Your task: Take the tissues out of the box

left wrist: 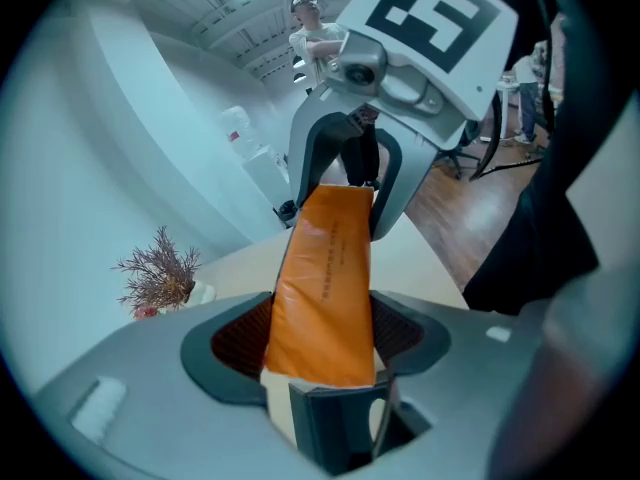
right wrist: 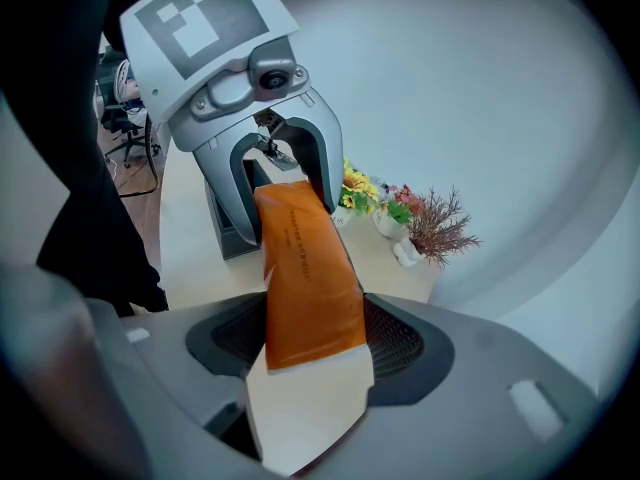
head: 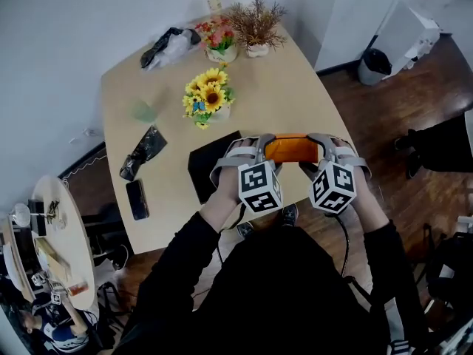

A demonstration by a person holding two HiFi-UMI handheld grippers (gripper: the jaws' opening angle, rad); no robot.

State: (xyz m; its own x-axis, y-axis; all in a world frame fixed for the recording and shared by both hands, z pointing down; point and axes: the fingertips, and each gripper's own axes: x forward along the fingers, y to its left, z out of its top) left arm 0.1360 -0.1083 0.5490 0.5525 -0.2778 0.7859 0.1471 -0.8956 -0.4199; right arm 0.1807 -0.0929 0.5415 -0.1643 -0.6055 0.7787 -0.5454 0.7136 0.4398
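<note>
one broad beige table (head: 295, 102) fills the head view, and i hold the orange tissue box (head: 291, 148) in the air over its near edge. my left gripper (left wrist: 318, 333) pinches one end of the box, my right gripper (right wrist: 315, 343) pinches the other, jaws pressed on its sides. no tissue shows outside the box; i judge the task barely begun, with opening and pulling all left to do.
</note>
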